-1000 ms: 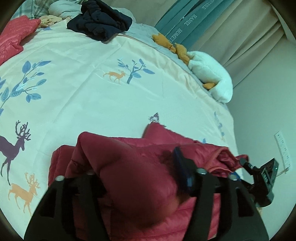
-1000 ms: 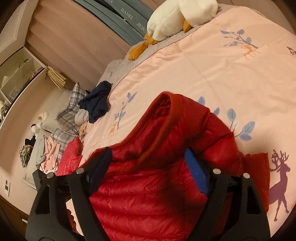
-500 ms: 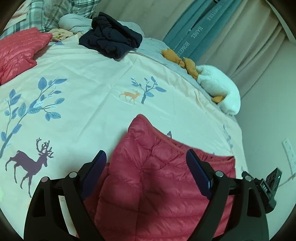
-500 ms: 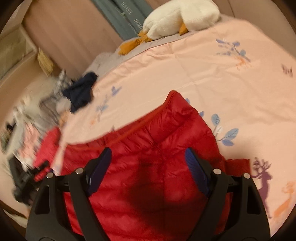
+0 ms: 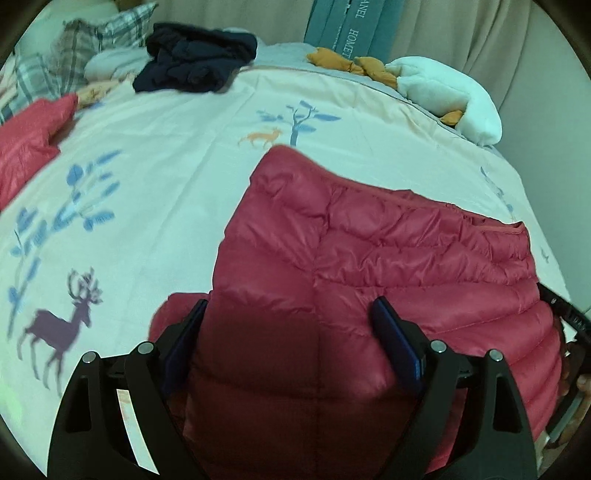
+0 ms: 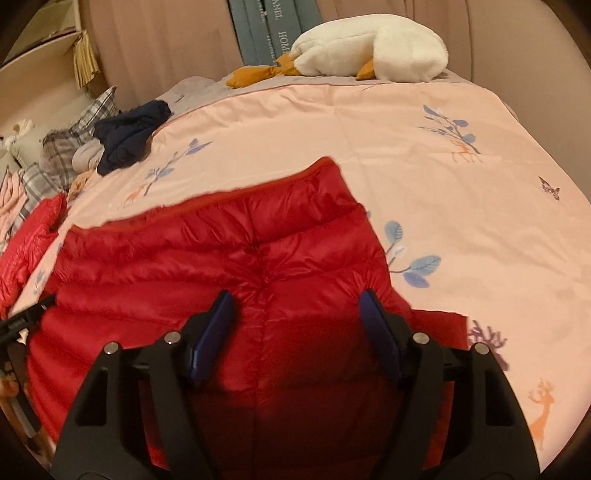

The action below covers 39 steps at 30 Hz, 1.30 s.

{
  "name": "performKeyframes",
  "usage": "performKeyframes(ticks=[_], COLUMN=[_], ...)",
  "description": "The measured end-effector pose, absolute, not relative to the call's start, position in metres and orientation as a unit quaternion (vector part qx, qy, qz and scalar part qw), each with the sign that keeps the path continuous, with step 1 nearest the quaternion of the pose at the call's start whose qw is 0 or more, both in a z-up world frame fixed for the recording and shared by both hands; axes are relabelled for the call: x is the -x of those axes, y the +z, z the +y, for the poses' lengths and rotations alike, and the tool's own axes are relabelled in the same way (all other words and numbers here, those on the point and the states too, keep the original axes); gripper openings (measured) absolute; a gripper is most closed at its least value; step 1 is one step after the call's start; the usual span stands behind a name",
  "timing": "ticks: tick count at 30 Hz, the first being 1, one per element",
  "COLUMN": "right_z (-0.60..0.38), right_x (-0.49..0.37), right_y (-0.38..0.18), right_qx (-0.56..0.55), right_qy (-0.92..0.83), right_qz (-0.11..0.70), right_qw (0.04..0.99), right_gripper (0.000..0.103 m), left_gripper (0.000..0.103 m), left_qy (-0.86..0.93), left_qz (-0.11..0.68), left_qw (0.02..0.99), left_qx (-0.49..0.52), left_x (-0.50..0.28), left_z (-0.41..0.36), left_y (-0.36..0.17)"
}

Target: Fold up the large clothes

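The red down jacket (image 5: 369, 258) lies folded on the deer-print bedspread (image 5: 166, 166). The left gripper (image 5: 291, 339) hangs over it, jaws wide and holding nothing; the right gripper (image 6: 297, 328) is closing, its pads clear of the fabric. Behind the white plush goose (image 6: 369, 48) stand teal boxes (image 6: 273, 26) – "HOME" is legible.

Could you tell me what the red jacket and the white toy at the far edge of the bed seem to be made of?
Red jacket: probably a thin, glossy synthetic shell with soft filling, judging by the sheen and the puffy stitched bands.
White toy: likely plush fabric with a matte, fuzzy surface and rounded stuffed shape; its orange parts look like the same cloth.
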State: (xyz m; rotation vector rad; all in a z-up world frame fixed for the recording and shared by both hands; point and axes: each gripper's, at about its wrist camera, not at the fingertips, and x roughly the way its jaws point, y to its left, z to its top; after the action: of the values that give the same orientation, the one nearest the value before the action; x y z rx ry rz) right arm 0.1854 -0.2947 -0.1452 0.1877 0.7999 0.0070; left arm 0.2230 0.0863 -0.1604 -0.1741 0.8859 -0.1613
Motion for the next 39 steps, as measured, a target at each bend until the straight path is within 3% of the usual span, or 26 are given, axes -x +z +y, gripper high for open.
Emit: performKeyframes(ticks=[7,15,27,29,31,33,35,39], right_z=[-0.294,-0.261,-0.150,-0.141,-0.131,-0.120,-0.109,-0.107], right_x=[-0.193,-0.177,-0.272,-0.288,-0.300,-0.296,-0.288,-0.289], right_y=[-0.151,-0.098,-0.090,-0.099,-0.111,-0.116,-0.113,-0.101], right_qx=[-0.095,-0.043,0.051,0.051,0.047,0.077,0.115,0.111], right_qy=[0.010,0.111,0.270,0.283,0.307,0.313,0.313,0.299], right_qz=[0.406,0.367,0.426,0.445,0.479,0.481,0.463,0.432], right_qw=[0.909,0.923,0.862,0.848,0.821,0.815,0.821,0.844], right_gripper=[0.074,0.076,0.075,0.068,0.029,0.012,0.007,0.006], left_gripper=[0.092,0.092,0.092,0.092,0.092,0.092,0.092,0.092], left_qy=[-0.070,-0.080,-0.115,-0.114,-0.113,-0.113,-0.115,-0.116], left_qz=[0.418,0.404,0.406,0.409,0.412,0.416,0.416,0.420], left_qw=[0.903,0.908,0.900,0.899,0.899,0.898,0.898,0.895], left_qx=[0.075,0.078,0.109,0.104,0.096,0.089,0.086,0.092], left_x=[-0.223,-0.196,-0.179,-0.182,-0.183,-0.186,-0.188,-0.193], left_z=[0.082,0.088,0.092,0.091,0.089,0.087,0.087,0.089], left_y=[-0.167,-0.138,-0.133,-0.135,-0.137,-0.138,-0.139,-0.141])
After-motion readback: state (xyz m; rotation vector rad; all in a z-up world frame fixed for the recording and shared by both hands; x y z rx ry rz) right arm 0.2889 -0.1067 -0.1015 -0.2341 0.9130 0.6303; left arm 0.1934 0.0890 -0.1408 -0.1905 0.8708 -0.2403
